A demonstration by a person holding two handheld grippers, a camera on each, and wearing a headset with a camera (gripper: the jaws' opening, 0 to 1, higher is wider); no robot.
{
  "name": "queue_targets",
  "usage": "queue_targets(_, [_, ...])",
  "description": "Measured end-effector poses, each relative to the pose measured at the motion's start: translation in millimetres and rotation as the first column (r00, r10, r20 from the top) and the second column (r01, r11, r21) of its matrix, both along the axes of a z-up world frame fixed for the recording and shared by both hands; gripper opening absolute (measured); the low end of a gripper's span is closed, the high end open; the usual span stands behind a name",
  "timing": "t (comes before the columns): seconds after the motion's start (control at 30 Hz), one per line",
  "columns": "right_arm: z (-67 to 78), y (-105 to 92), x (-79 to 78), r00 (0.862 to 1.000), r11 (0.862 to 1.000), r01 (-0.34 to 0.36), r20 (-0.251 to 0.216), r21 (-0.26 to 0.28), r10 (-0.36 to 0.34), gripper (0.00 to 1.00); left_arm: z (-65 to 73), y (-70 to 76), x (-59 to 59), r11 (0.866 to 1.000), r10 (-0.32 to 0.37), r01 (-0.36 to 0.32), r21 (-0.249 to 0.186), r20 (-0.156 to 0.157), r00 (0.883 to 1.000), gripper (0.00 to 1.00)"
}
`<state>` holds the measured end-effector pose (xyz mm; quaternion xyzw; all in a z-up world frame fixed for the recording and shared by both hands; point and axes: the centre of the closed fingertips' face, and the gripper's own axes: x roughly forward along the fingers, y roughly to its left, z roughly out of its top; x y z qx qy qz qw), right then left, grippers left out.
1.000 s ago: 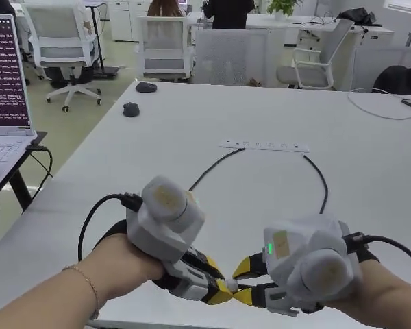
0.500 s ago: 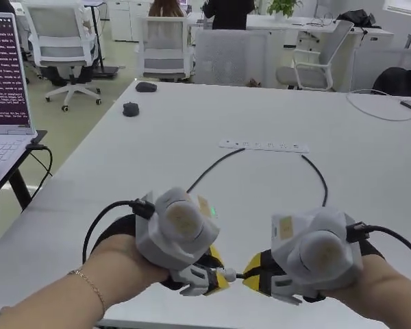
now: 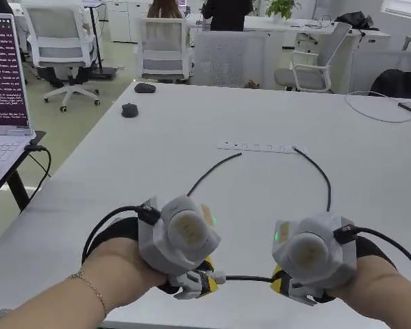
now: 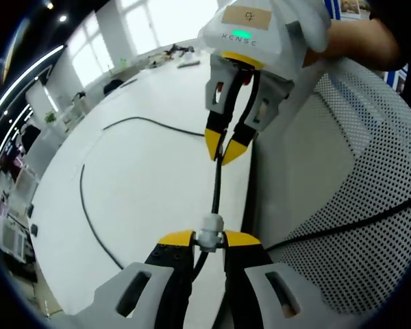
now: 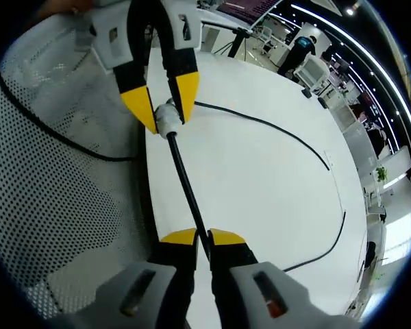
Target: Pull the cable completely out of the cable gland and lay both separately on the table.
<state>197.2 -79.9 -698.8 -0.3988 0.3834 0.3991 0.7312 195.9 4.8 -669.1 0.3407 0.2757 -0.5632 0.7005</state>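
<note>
A small white cable gland [image 3: 218, 277] sits between the yellow tips of my left gripper [image 3: 209, 282], which is shut on it. A thin black cable [image 3: 247, 278] runs from the gland straight across to my right gripper [image 3: 277, 279], which is shut on the cable. In the left gripper view the gland [image 4: 210, 232] is clamped in my own jaws and the cable [image 4: 218, 186] leads up to the right gripper [image 4: 222, 146]. In the right gripper view my jaws [image 5: 204, 238] pinch the cable [image 5: 183, 177], and the gland [image 5: 166, 118] sits in the left gripper [image 5: 163, 104]. Both grippers hover over the table's near edge.
The white table [image 3: 192, 130] carries a white power strip [image 3: 260, 146] with long black leads [image 3: 216, 168] curving toward me. Two dark mice [image 3: 129, 110] lie at the far left. A laptop [image 3: 3, 82] stands off the left side; office chairs stand behind.
The two grippers have drawn apart sideways, and a bare stretch of cable now spans the gap between gland and right gripper. Both hands have dropped slightly toward the table's edge.
</note>
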Motion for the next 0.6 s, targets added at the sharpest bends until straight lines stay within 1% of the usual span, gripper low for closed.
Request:
queue_targets(0.07, [-2.0, -6.5, 0.9, 0.999, 0.999, 0.033, -0.009, -0.013, -0.034, 0.04, -0.2, 1.1, 1.3, 1.0, 0.005, -0.005, 0.003, 0.003, 1.0, 0.16])
queue_targets(0.17, [-5.6, -19.0, 2.8, 0.997, 0.996, 0.074, -0.015, -0.053, -0.075, 0.05, -1.1, 2.9, 2.0, 1.0, 0.009, -0.009, 0.01, 0.005, 1.0, 0.16])
queue_targets(0.23, [-6.5, -23.6, 3.1, 0.996, 0.994, 0.086, -0.016, -0.069, -0.087, 0.05, -0.5, 2.2, 2.1, 1.0, 0.009, -0.009, 0.006, 0.008, 1.0, 0.16])
queue_targets(0.3, [-5.4, -22.7, 2.5, 0.996, 0.994, 0.086, -0.017, -0.063, -0.088, 0.05, 0.8, 1.3, 2.4, 1.0, 0.009, -0.009, 0.002, 0.012, 1.0, 0.16])
queue_targets(0.33, [-5.0, -21.7, 2.3, 0.996, 0.995, 0.082, -0.017, -0.06, -0.083, 0.05, 1.7, 1.7, 3.9, 1.0, 0.008, -0.008, 0.005, 0.025, 1.0, 0.17])
queue_targets(0.37, [-5.0, -20.4, 2.0, 0.997, 0.995, 0.076, -0.018, -0.059, -0.077, 0.05, 4.5, 1.7, 8.3, 1.0, 0.011, -0.011, 0.002, 0.055, 0.998, 0.17])
queue_targets(0.4, [-5.2, -17.6, 0.8, 0.997, 0.996, 0.066, -0.022, -0.053, -0.067, 0.06, 5.8, 1.5, 8.9, 1.0, 0.014, -0.014, -0.002, 0.059, 0.998, 0.17])
queue_targets(0.43, [-4.4, -11.4, -0.5, 0.998, 0.998, 0.053, -0.027, -0.031, -0.053, 0.08, 8.3, -0.7, 8.0, 1.0, 0.015, -0.014, -0.022, 0.049, 0.999, 0.17])
queue_targets(0.47, [-1.7, -1.9, 0.6, 0.999, 1.0, 0.03, -0.018, 0.005, -0.03, 0.14, 9.2, -2.3, 7.4, 0.999, 0.015, -0.013, -0.032, 0.045, 0.999, 0.17])
queue_targets(0.5, [2.7, 9.2, 1.5, 1.0, 0.999, -0.006, -0.001, 0.046, 0.006, 0.18, 9.4, -3.3, 7.0, 0.999, 0.011, -0.009, -0.034, 0.047, 0.999, 0.17])
queue_targets(0.57, [9.3, 23.8, -1.0, 0.998, 0.994, -0.055, 0.01, 0.098, 0.054, 0.16, 8.3, -4.6, 5.2, 1.0, -0.005, 0.006, -0.024, 0.053, 0.999, 0.17])
queue_targets(0.6, [15.2, 33.8, -1.4, 0.997, 0.987, -0.081, 0.028, 0.136, 0.078, 0.16, 7.8, -5.7, 3.6, 1.0, -0.014, 0.016, -0.023, 0.053, 0.998, 0.17])
